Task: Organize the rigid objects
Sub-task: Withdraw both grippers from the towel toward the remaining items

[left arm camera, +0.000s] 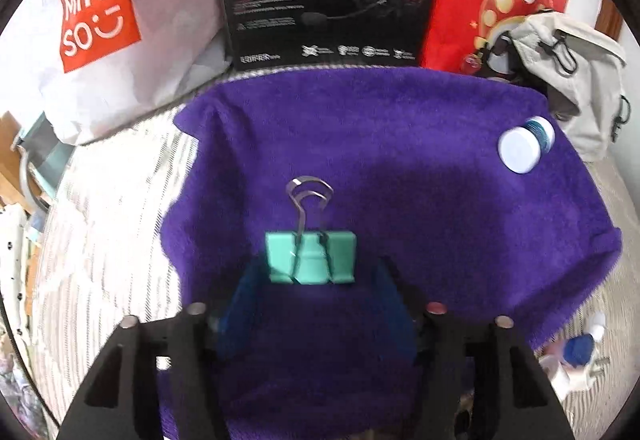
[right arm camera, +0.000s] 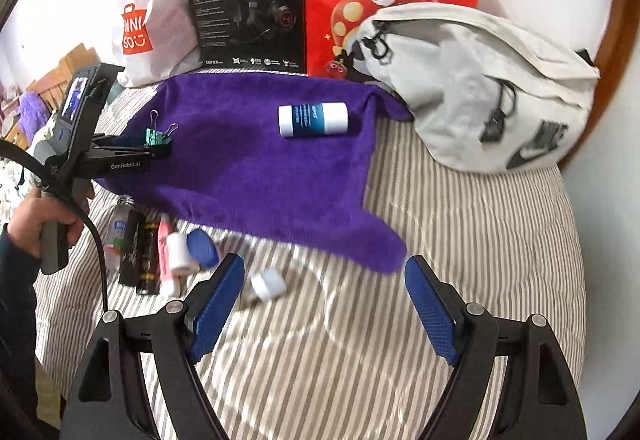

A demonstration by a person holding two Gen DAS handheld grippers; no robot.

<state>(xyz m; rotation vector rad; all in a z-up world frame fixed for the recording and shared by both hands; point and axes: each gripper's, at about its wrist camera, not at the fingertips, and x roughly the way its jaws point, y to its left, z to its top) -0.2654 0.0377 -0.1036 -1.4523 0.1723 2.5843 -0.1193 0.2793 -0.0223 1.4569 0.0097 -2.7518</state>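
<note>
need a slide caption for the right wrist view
Open right gripper above striped bedding; left gripper holds a green clip on the purple towel.

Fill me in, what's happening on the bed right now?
The left gripper is shut on a green binder clip over the purple towel. A blue and white bottle lies on its side on the towel. The right gripper is open and holds nothing above the striped bedding.

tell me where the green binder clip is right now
The green binder clip sits between the left gripper's fingertips over the purple towel.
</note>
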